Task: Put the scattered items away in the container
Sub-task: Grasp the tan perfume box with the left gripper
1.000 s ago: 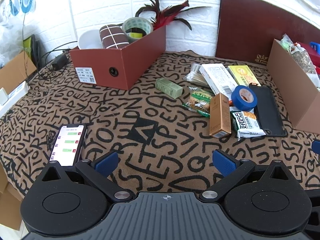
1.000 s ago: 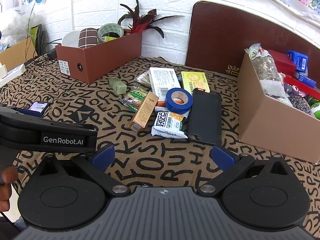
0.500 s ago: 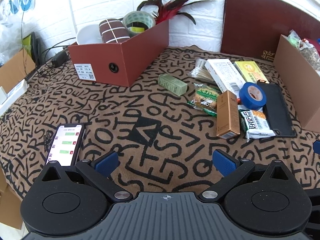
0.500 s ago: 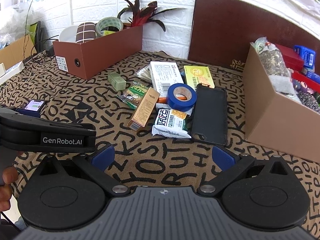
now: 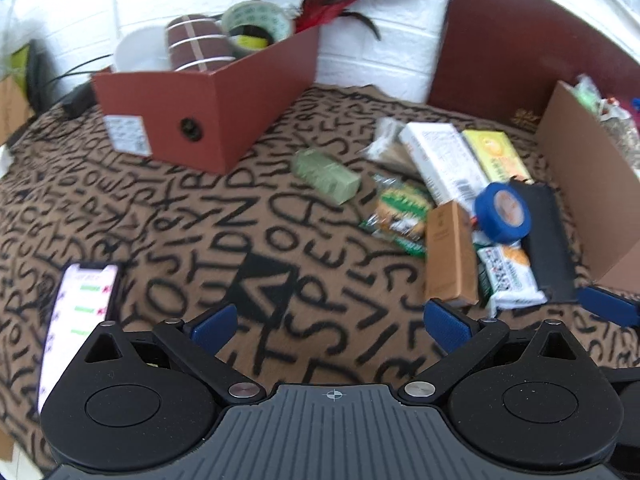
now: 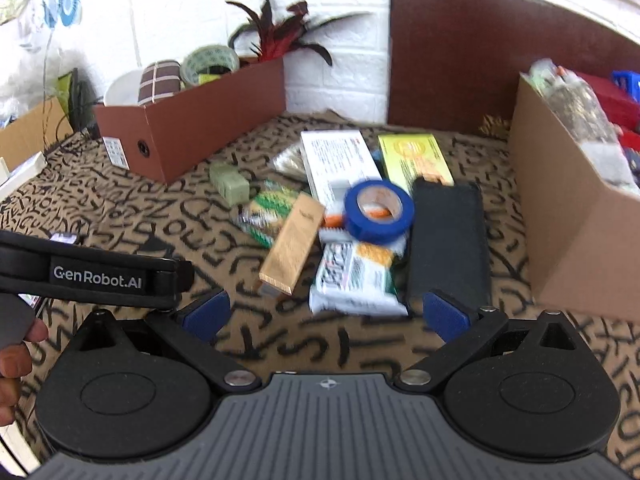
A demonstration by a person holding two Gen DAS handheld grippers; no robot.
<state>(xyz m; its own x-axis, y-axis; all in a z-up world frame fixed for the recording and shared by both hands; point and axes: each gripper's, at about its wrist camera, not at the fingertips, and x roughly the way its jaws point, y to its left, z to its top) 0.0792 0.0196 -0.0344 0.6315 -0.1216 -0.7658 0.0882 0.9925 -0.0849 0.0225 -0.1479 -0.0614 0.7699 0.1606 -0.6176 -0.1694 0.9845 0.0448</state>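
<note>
Scattered items lie on the letter-patterned cloth: a green box (image 5: 326, 176), a green snack pack (image 5: 398, 210), a tan box (image 5: 450, 254), a blue tape roll (image 5: 504, 210), a white snack bar (image 5: 510, 276), a black case (image 5: 548, 240), a white box (image 5: 440, 162) and a yellow pack (image 5: 496, 154). The red-brown box (image 5: 208, 96) stands at the back left. My left gripper (image 5: 330, 320) is open and empty, short of the items. My right gripper (image 6: 324, 310) is open and empty, just before the white snack bar (image 6: 354, 280), the tan box (image 6: 292, 240) and the blue tape roll (image 6: 378, 210).
A phone (image 5: 78, 312) with a lit screen lies at the near left. A cardboard box (image 6: 572, 220) full of packets stands on the right. A dark red board (image 6: 500, 52) leans on the wall. The left gripper's body (image 6: 96, 274) crosses the right wrist view.
Both grippers have moved forward toward the pile of items, which now looks larger and nearer. Both stay open and empty.
</note>
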